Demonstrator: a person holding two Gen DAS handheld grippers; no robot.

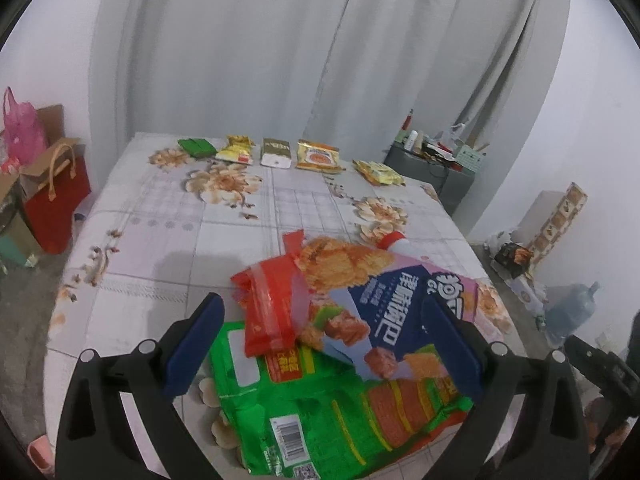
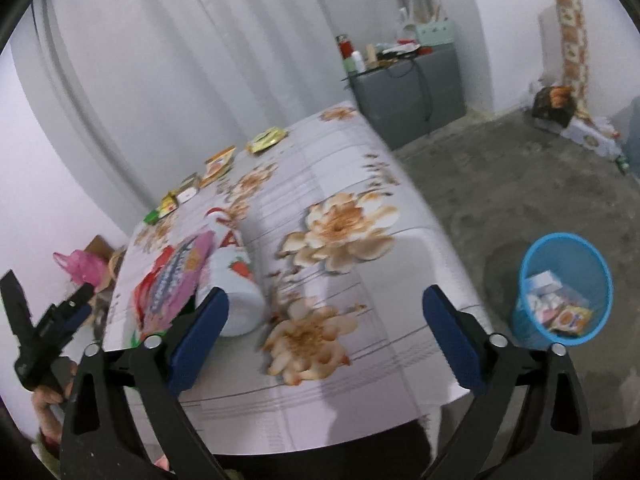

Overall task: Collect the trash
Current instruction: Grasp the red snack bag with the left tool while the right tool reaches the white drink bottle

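Partly, the red wrapper (image 1: pixel 276 312) hides the green bag (image 1: pixel 316 408).

Red gift bag (image 1: pixel 56 196), grey cabinet (image 2: pixel 410 92)

Snack bags (image 1: pixel 352 320) pile at the table's (image 1: pixel 160 248) near edge, five packets (image 1: pixel 318 155) line its far edge, and a wastebasket (image 2: pixel 564 288) stands on the floor to its right.

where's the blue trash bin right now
The blue trash bin shows only in the right wrist view, standing on the concrete floor to the right of the table, off its near corner, with wrappers already inside.
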